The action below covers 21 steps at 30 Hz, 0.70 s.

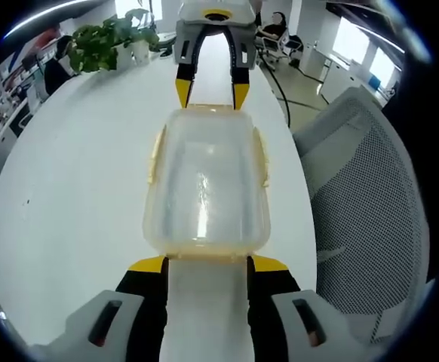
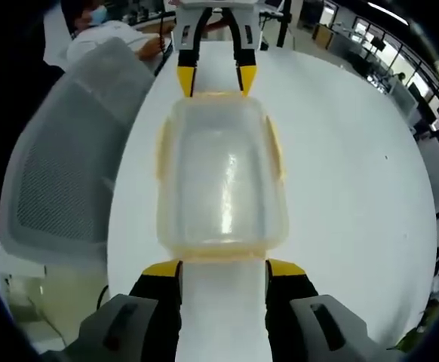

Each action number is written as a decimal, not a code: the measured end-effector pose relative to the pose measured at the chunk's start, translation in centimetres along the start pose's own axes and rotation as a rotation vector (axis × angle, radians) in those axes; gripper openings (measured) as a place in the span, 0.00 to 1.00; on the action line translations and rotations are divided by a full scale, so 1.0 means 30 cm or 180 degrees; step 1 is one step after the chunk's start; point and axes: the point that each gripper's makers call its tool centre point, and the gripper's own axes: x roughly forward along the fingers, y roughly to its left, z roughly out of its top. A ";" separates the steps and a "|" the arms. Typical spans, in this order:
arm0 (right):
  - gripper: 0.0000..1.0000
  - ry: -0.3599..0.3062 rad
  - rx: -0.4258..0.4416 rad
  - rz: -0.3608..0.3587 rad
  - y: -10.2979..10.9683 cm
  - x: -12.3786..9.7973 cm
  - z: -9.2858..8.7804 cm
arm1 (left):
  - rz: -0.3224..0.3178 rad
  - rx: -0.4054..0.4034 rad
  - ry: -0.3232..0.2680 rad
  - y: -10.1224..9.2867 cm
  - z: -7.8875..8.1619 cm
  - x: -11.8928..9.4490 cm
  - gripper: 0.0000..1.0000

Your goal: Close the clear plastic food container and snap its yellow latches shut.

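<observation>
A clear plastic food container lies on the white table with its lid on top. Yellow latches run along its long sides and stand slightly flared. My left gripper is open, its yellow-tipped jaws just short of the near short end. At the far short end, my right gripper is open too and faces me. In the right gripper view the container lies between the open right gripper and the left gripper. Nothing is held.
A grey mesh office chair stands close to the table edge beside the container. A potted plant sits at the table's far end. A seated person is beyond the chair.
</observation>
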 end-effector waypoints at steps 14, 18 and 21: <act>0.43 -0.0233 0.0486 0.0006 0.002 -0.023 0.011 | 0.0079 -0.0078 0.0017 0.013 0.005 -0.017 0.40; 0.43 -0.0334 0.0678 -0.0057 -0.010 -0.038 0.017 | 0.0132 -0.0181 -0.0036 0.014 0.007 -0.025 0.39; 0.43 -0.0456 0.0838 -0.0073 -0.018 -0.053 0.031 | 0.0138 -0.0305 -0.0123 0.012 0.013 -0.038 0.39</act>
